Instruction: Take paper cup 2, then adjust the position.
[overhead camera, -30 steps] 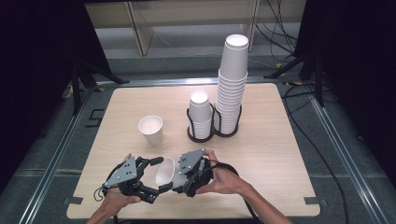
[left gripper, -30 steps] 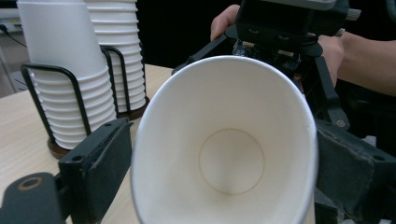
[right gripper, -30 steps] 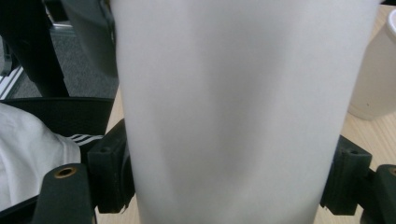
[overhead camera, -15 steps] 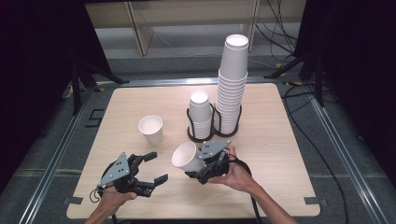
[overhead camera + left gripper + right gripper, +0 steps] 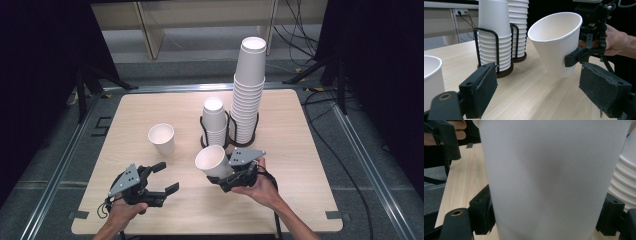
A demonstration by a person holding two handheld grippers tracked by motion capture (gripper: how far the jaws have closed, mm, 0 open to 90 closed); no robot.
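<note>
My right gripper (image 5: 227, 175) is shut on a white paper cup (image 5: 214, 161), held tilted above the table with its mouth toward the left. In the right gripper view the cup (image 5: 549, 177) sits between both pads (image 5: 480, 213). My left gripper (image 5: 169, 177) hovers low at the front left. It is open, its jaws have just been closing, and nothing is between them. In the left gripper view the held cup (image 5: 556, 42) and the right gripper (image 5: 579, 53) hang beyond its own jaws (image 5: 536, 95).
Another white cup (image 5: 161, 138) stands upright left of centre. A black wire holder (image 5: 229, 131) carries a short stack of cups (image 5: 215, 122) and a tall stack (image 5: 248, 90) at mid table. The wooden table (image 5: 300, 150) has dark floor around it.
The right gripper has carried the cup to the right, away from the left gripper. The left jaws have narrowed and stand apart from the cup.
</note>
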